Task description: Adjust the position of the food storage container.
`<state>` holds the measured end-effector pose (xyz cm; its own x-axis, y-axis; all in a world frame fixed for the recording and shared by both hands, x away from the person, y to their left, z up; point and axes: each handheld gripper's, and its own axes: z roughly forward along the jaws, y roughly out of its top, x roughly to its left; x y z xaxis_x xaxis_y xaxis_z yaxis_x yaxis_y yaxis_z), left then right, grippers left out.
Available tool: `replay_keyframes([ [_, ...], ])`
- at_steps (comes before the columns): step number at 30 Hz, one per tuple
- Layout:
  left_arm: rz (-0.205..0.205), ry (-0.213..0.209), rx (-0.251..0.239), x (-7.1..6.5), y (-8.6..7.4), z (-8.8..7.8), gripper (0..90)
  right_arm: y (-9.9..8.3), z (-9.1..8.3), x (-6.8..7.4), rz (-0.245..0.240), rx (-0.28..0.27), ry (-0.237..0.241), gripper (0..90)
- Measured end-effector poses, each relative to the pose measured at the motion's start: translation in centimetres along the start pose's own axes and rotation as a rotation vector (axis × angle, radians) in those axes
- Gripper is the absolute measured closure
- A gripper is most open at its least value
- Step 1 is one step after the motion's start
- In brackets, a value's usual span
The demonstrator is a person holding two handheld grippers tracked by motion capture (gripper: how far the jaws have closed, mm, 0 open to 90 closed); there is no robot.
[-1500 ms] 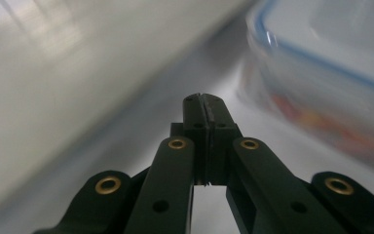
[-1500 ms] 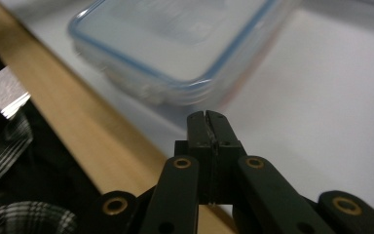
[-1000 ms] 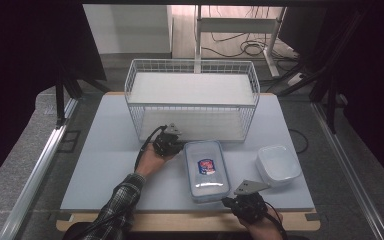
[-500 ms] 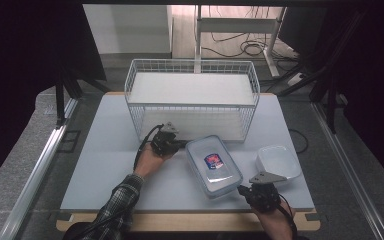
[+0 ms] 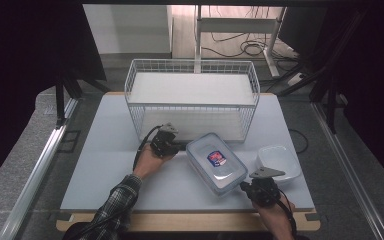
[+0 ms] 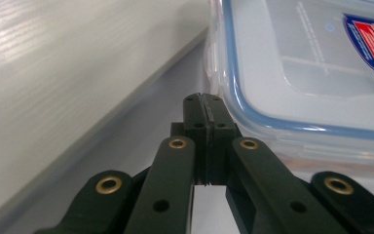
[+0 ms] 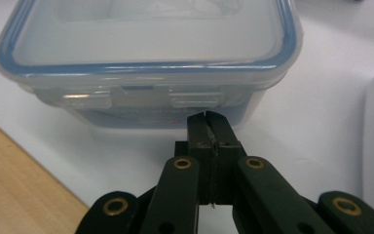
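- Jaws pressed together, our left gripper (image 5: 176,148) noses the lidded food container's (image 5: 216,163) far corner, likely pushing.
- Our right gripper (image 5: 244,187), jaws likewise together, sits just before its near end latch (image 7: 141,95), probably steadying.

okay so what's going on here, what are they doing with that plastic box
A person at a table works on a lidded plastic box with a gripper in each hand. The left gripper is shut, its tips against the box's far end near the wire basket. The right gripper is also shut, pressed at the near end just under a lid latch. The box lies at an angle across the table, lid on. A small white dish sits to its right.
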<state>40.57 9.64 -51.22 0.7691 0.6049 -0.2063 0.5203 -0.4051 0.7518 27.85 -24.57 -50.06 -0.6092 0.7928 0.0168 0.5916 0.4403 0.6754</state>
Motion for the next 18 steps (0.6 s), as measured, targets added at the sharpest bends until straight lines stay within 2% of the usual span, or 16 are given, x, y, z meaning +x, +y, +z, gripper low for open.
replay_keyframes([
  [5,-0.014,-0.019,0.006,-0.7,-0.8,-0.7,90.0,0.1,0.2,-0.8,0.014,0.004,-0.014,89.4],
  [11,-0.012,-0.045,0.026,-1.8,-2.2,-2.0,90.0,0.1,0.6,-1.2,0.011,0.019,-0.019,89.4],
  [16,0.015,-0.075,0.055,-2.9,-3.1,-3.0,90.0,0.3,1.0,-1.3,0.002,0.027,-0.025,89.4],
  [18,0.032,-0.061,0.050,-2.9,-3.3,-3.3,90.0,0.5,1.1,-1.4,0.005,0.018,-0.019,89.4],
])
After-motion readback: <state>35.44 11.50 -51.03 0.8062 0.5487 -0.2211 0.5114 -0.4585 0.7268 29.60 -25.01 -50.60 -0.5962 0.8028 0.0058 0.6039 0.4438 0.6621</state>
